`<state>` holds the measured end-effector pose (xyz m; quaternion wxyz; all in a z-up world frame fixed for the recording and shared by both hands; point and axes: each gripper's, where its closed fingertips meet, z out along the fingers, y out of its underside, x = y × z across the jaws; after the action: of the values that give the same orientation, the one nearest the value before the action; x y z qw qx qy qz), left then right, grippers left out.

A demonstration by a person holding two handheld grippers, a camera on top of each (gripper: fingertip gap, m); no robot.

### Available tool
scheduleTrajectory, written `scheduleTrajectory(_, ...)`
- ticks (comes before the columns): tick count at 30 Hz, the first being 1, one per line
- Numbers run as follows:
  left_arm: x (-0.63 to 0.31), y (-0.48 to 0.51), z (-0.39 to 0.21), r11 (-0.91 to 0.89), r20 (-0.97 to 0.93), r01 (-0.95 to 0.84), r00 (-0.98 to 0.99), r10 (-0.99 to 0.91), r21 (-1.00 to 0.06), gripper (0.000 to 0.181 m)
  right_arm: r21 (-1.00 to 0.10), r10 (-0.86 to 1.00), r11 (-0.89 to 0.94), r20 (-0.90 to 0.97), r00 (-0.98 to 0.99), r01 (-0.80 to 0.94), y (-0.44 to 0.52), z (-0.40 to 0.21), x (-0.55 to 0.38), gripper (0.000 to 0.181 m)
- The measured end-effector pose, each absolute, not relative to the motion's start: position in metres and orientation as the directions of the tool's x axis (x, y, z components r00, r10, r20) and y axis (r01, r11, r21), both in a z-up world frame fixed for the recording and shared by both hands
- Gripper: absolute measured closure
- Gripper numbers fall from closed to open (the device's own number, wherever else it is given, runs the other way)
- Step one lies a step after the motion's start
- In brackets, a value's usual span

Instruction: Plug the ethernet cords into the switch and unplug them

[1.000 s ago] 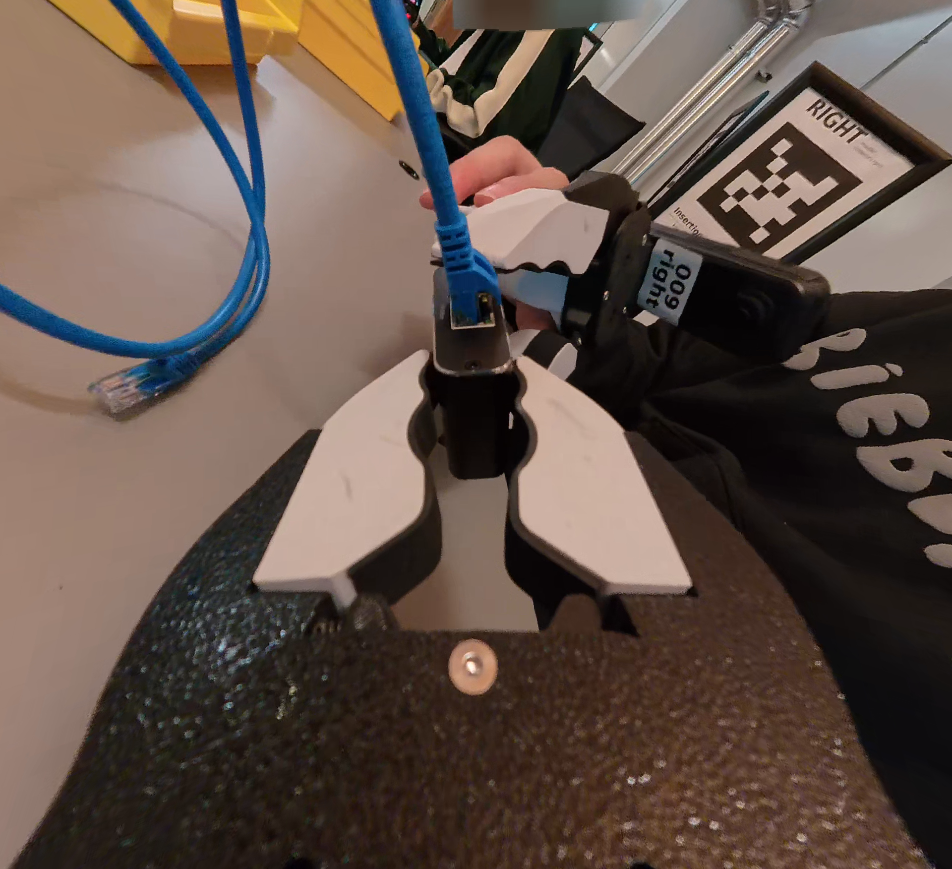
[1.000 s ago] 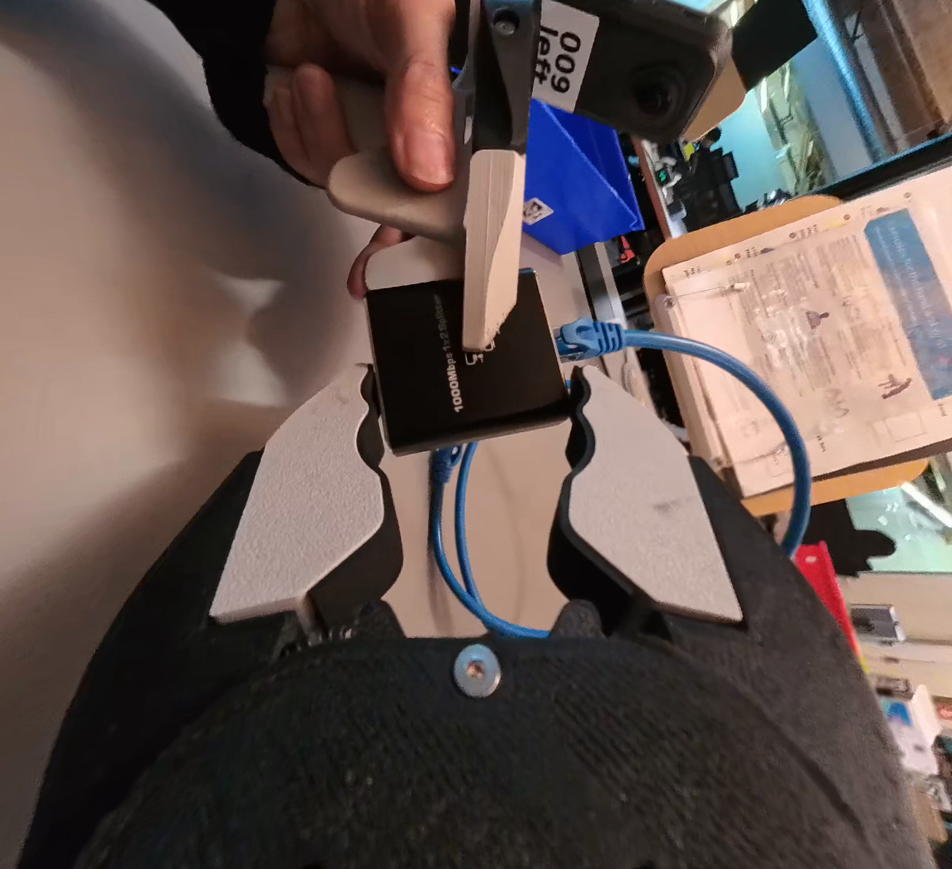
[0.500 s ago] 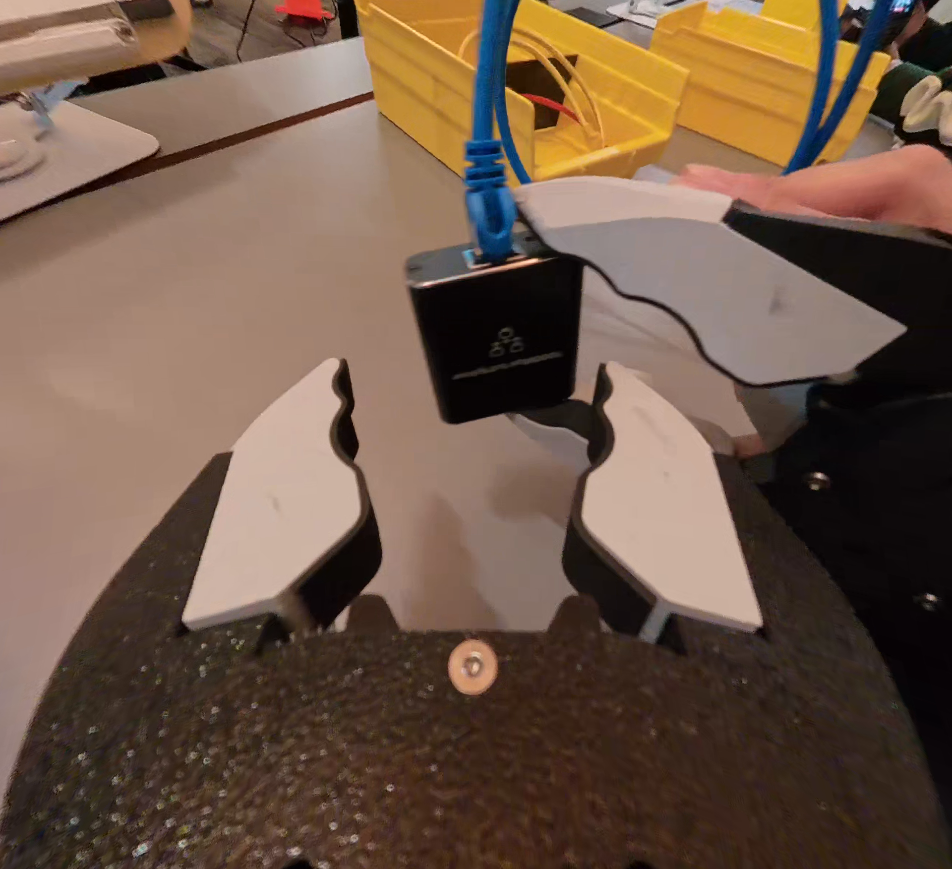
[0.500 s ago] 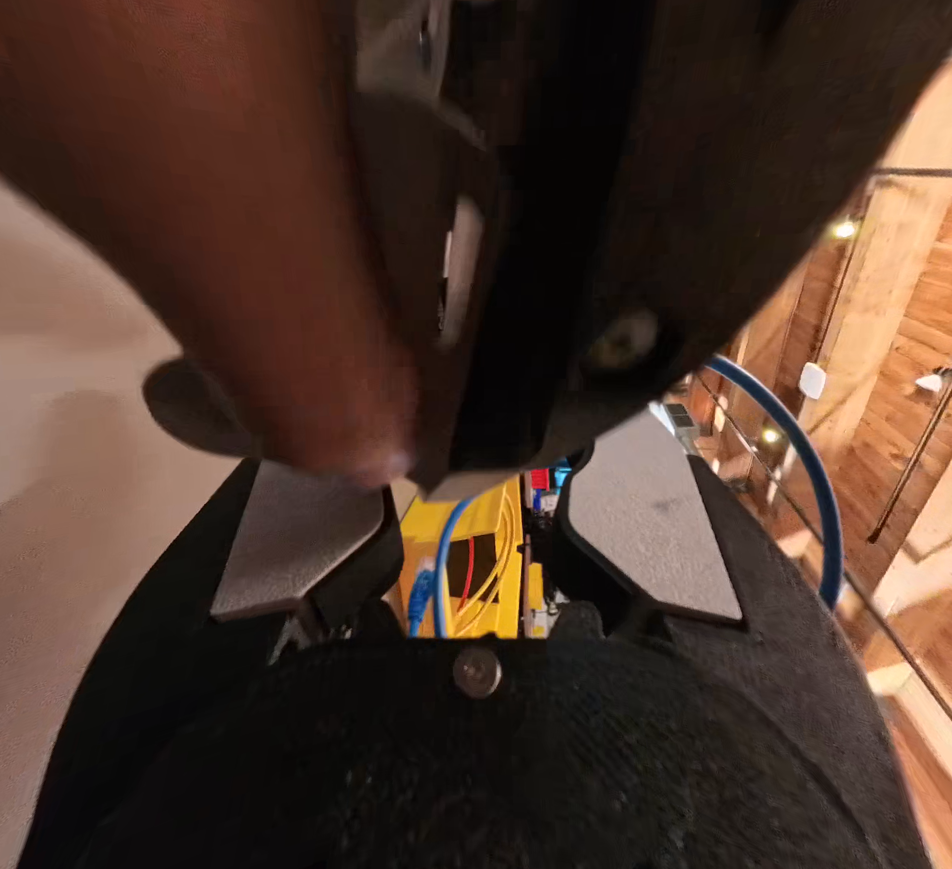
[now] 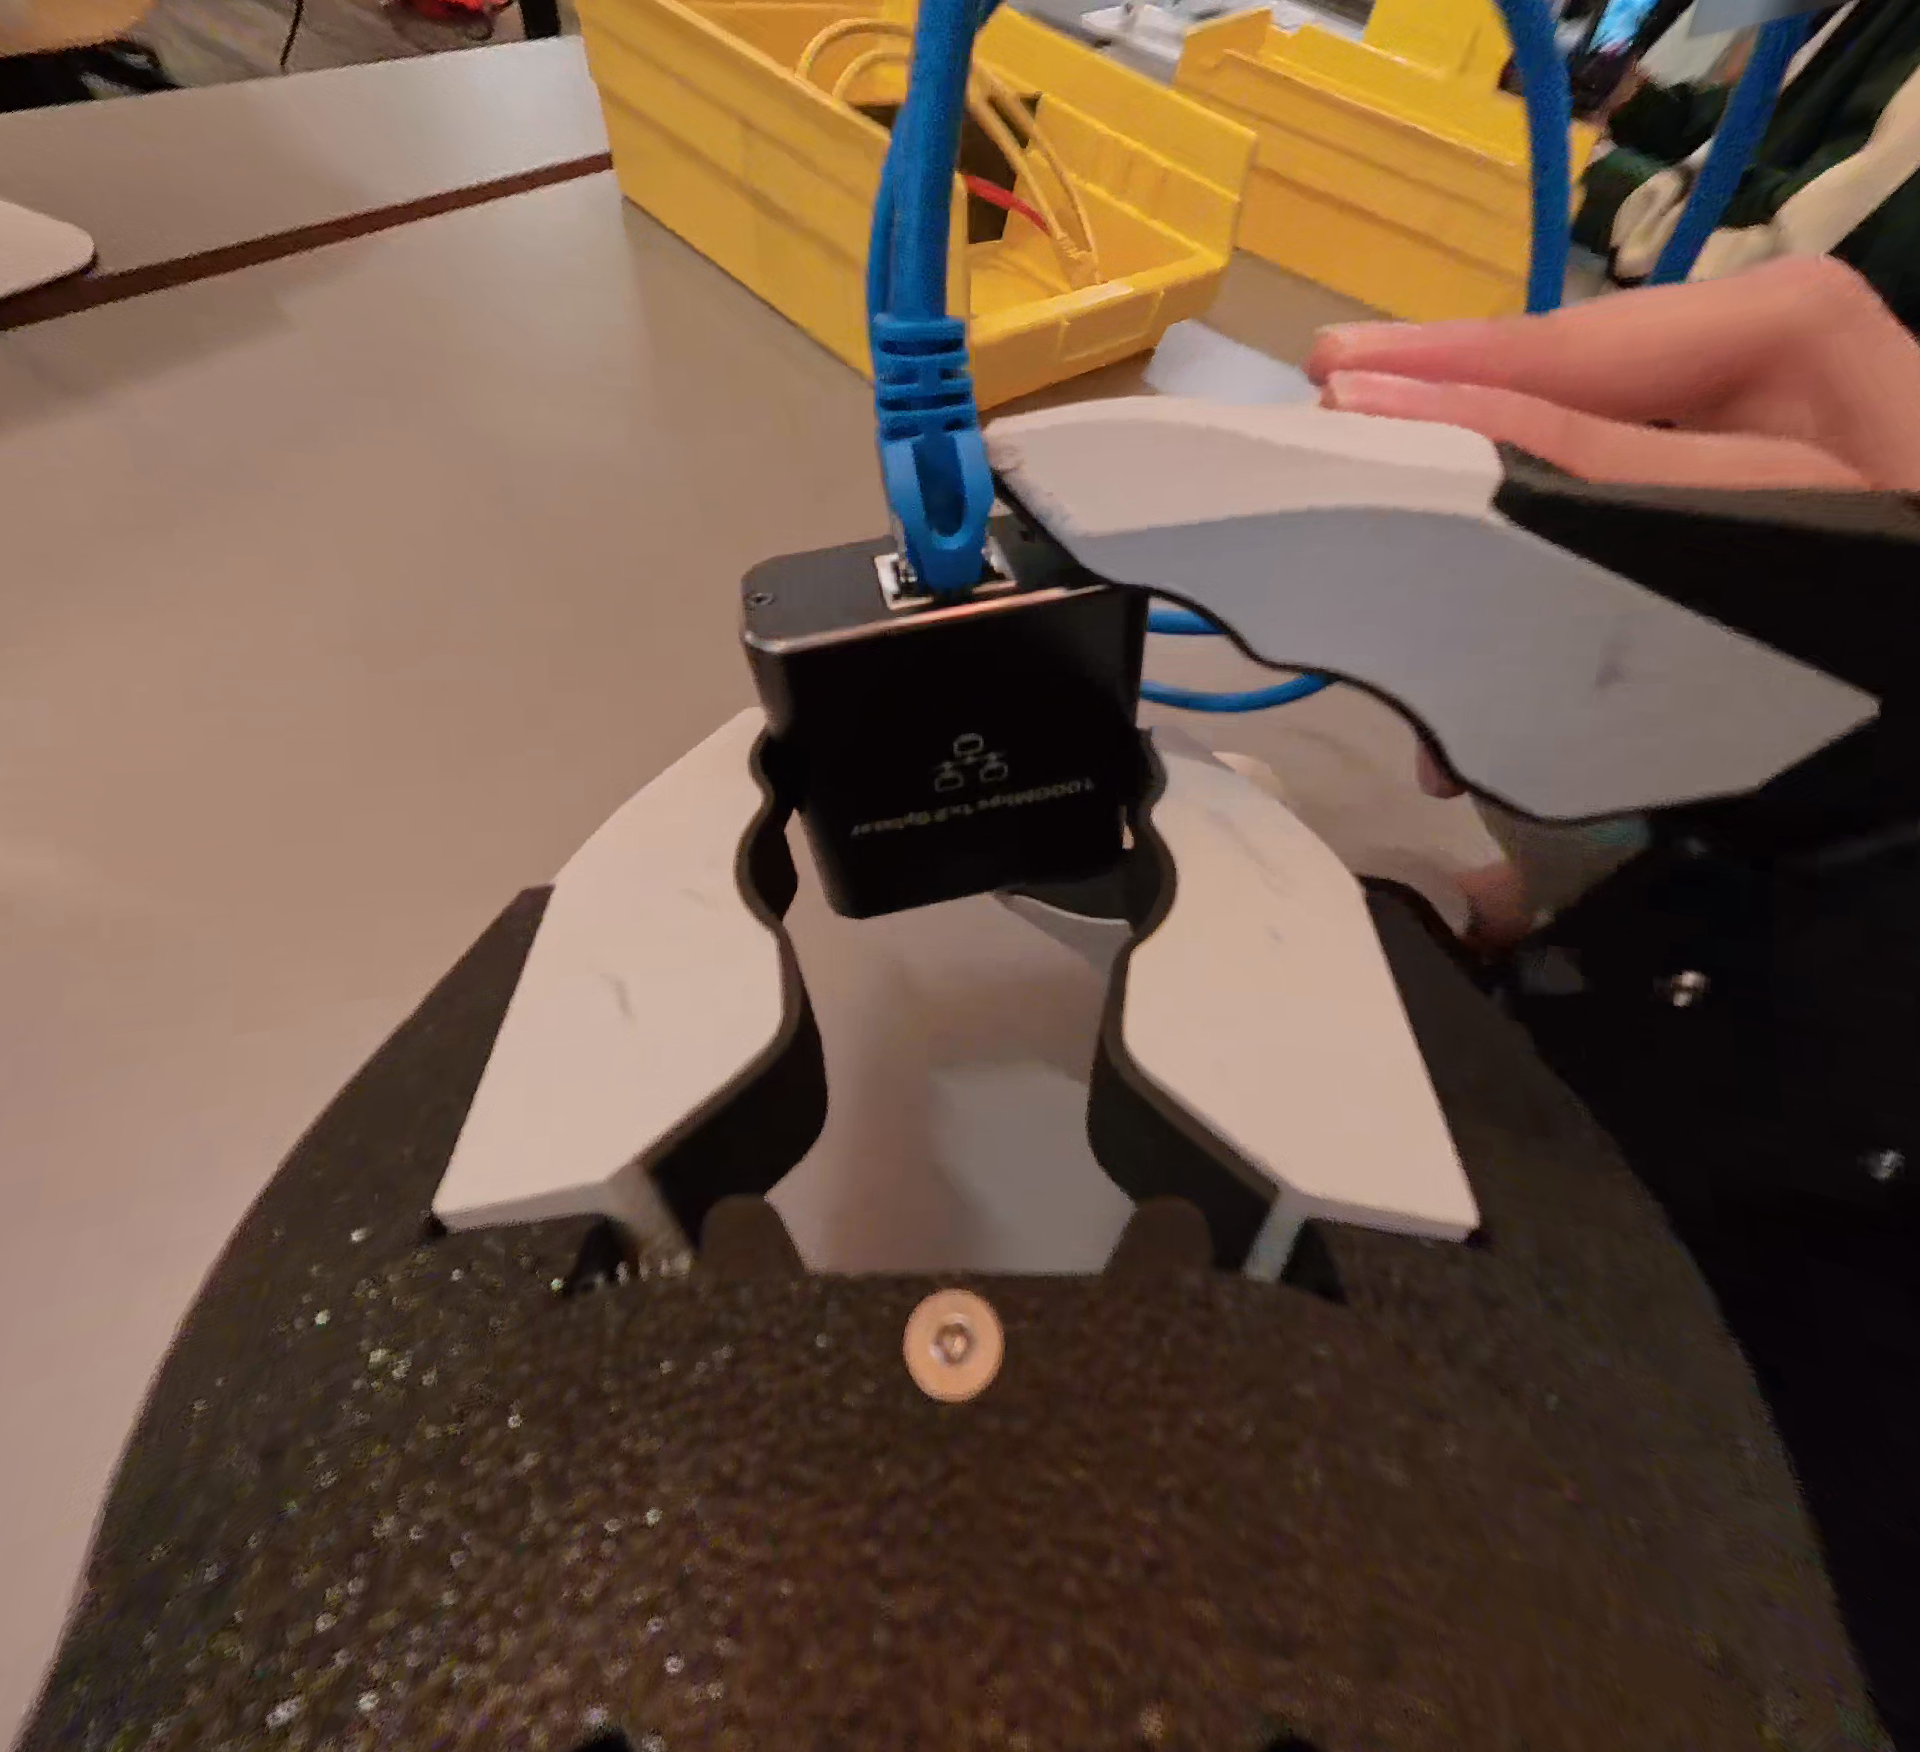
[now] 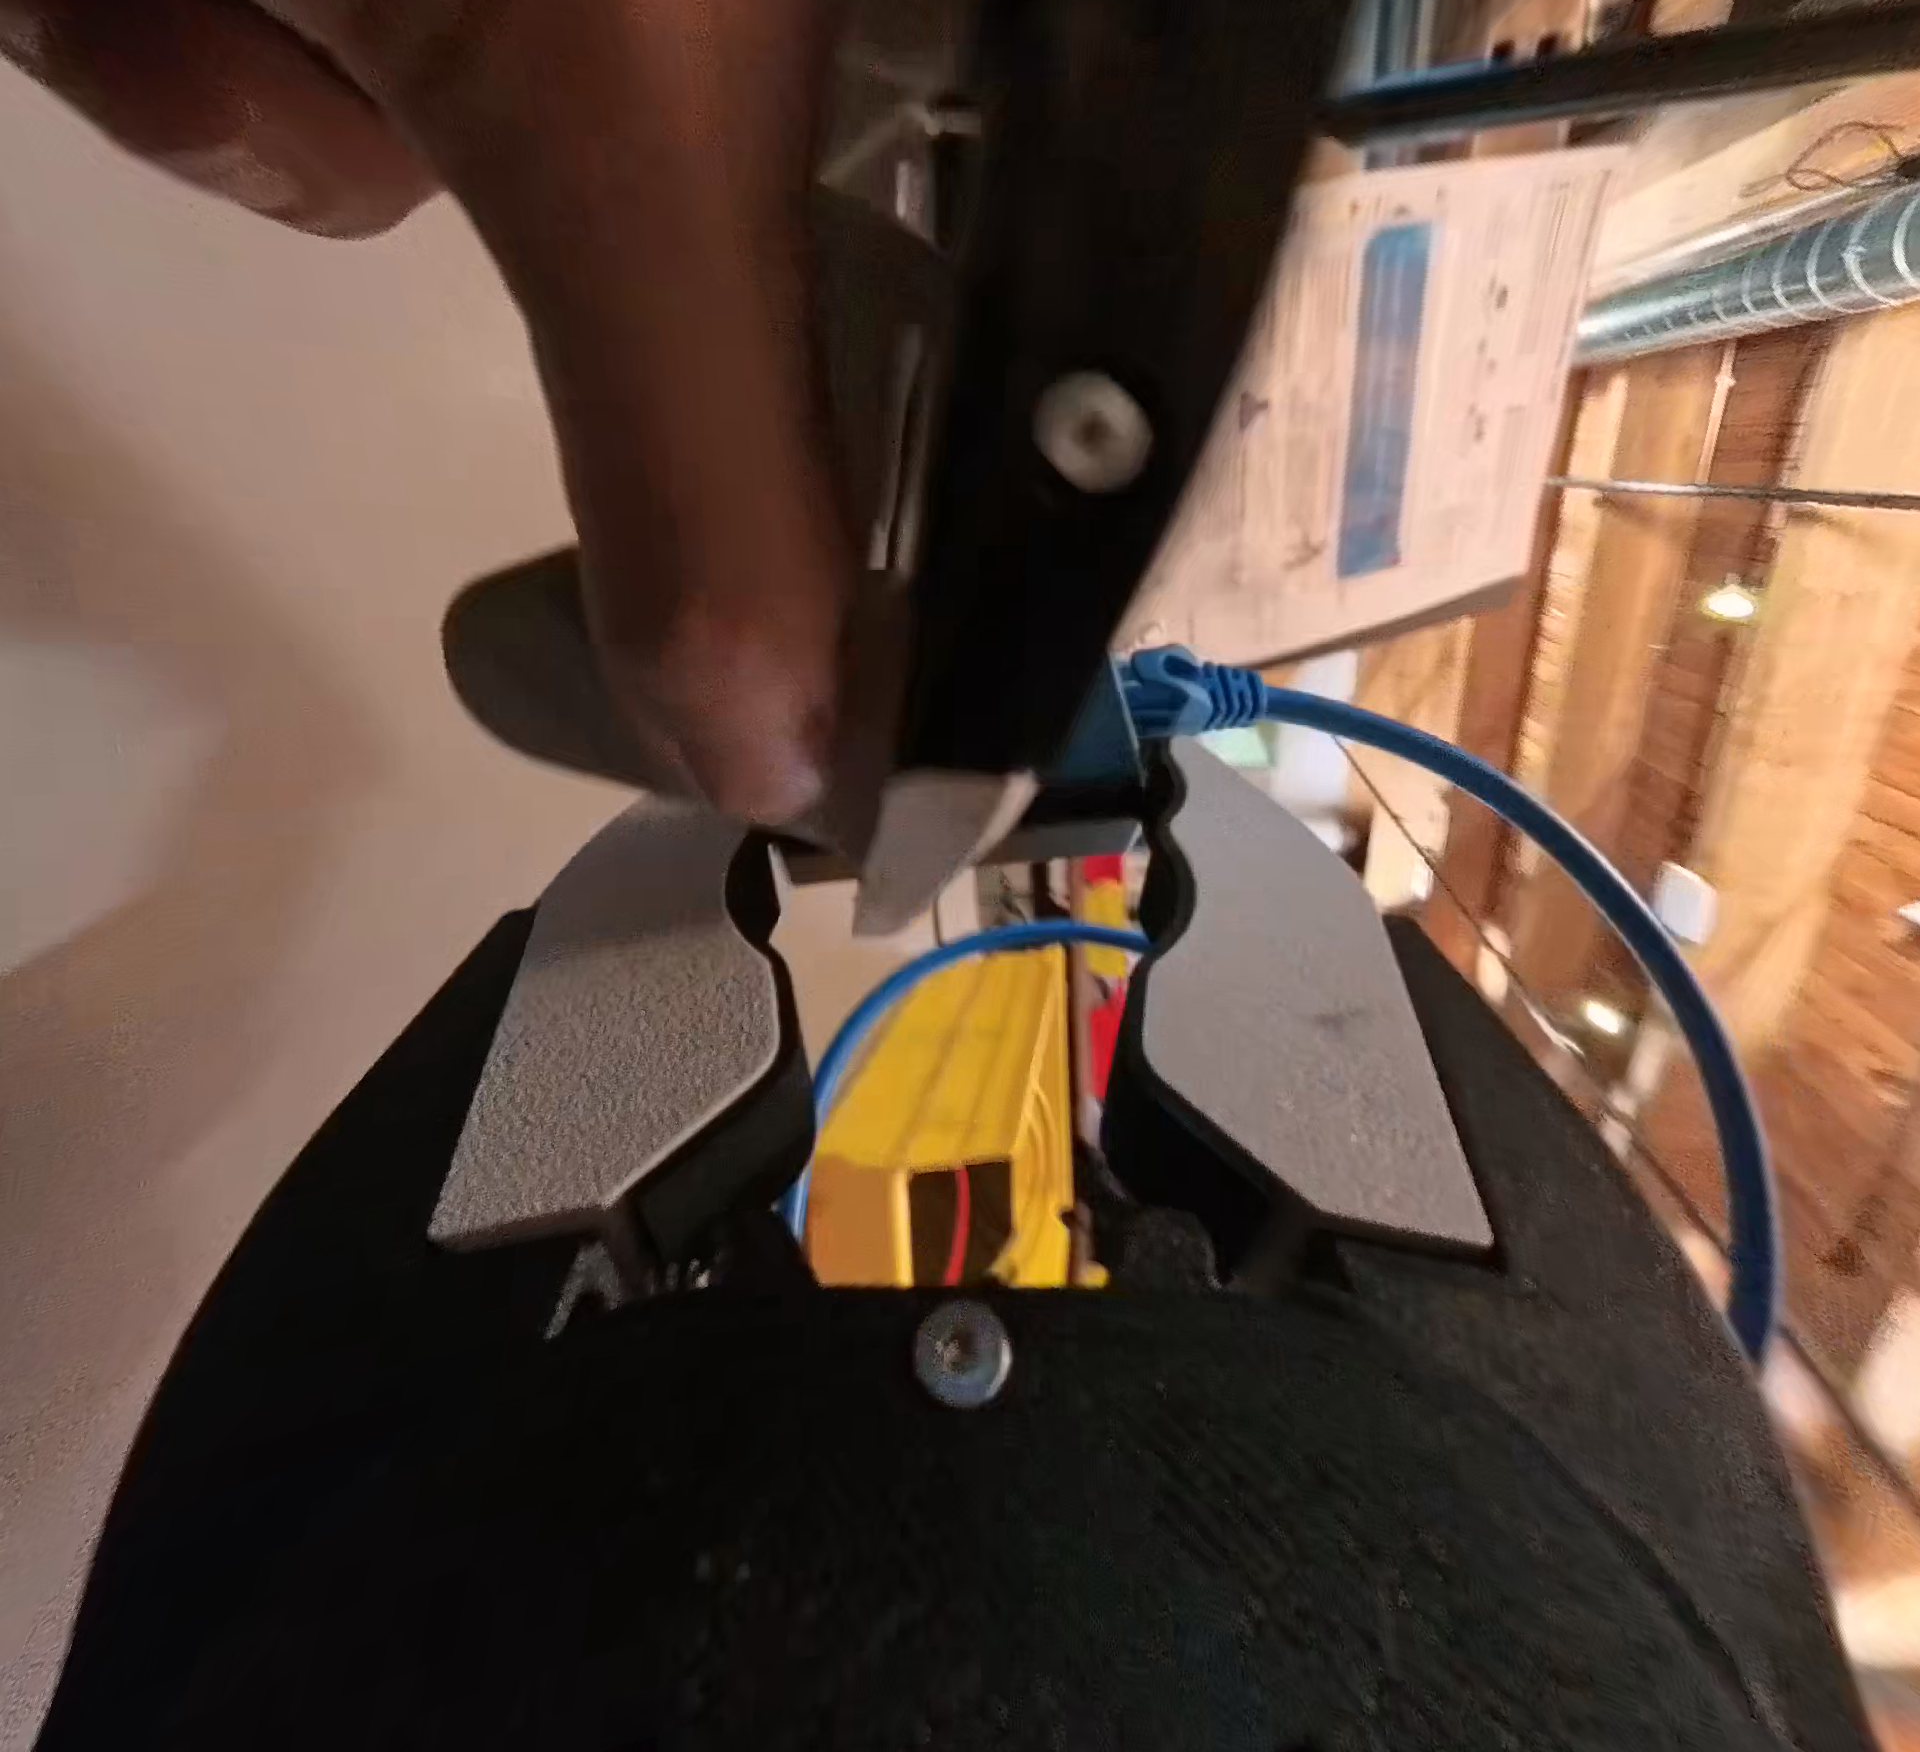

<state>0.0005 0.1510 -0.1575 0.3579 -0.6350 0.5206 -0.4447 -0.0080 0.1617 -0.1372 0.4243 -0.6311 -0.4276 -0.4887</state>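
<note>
The left gripper [image 5: 951,767] has the switch [image 5: 951,746] pinched between its white fingertips, jaws closed onto the little black box on both sides, holding it up off the grey bench [image 5: 312,559]. One blue cord [image 5: 925,248] is plugged into a port on the switch's top face, its plug [image 5: 930,466] standing upright, and the cord loops high overhead and arcs away right. More blue cord shows just behind the switch, low down.

In from the right comes the right gripper [image 5: 1403,601], one broad white finger [image 5: 1351,580] reaching to the switch's top right corner beside the plug, a hand [image 5: 1621,393] wrapped over it.

The right wrist view is crowded and blurred: the right gripper [image 6: 961,861] has its jaws drawn in around the switch [image 6: 1070,835], seen edge-on as a dark slab between the tips. The right tip looks to touch it; whether both tips truly clamp, I cannot tell. The plug [image 6: 1195,694] juts out rightward just above that tip, cord [image 6: 1558,871] sweeping down the right side. A hand [image 6: 623,352] and the left gripper's dark body [image 6: 1039,248] fill the upper view.

Behind, two yellow bins [image 5: 831,175] sit on the bench, the nearer with yellow and red wires inside.
</note>
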Motion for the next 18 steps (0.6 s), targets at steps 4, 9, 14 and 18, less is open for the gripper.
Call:
scheduleTrajectory(4,-0.014,0.176,-0.145,-0.082,0.059,-0.299,0.083,-0.995,-0.951,0.121,-0.498,0.139,-0.135,0.847,0.514,0.857,0.153,-0.114,-0.011,0.09)
scheduleTrajectory(9,-0.029,0.189,-0.122,0.11,-0.129,-0.224,0.071,-0.989,-0.968,0.121,-0.984,0.424,-0.049,0.132,0.896,0.169,0.144,-0.092,-0.036,0.096)
scheduleTrajectory(14,-0.022,0.175,-0.125,0.411,-0.44,-0.262,0.062,-0.896,-0.873,0.123,-0.8,0.515,-0.342,-0.598,0.614,-0.493,0.167,-0.115,-0.025,0.12)
scheduleTrajectory(18,-0.016,0.171,-0.131,0.561,-0.608,-0.305,0.082,-0.789,-0.769,0.123,-0.527,0.543,-0.317,-0.783,0.304,-0.789,0.168,-0.114,0.004,0.144)
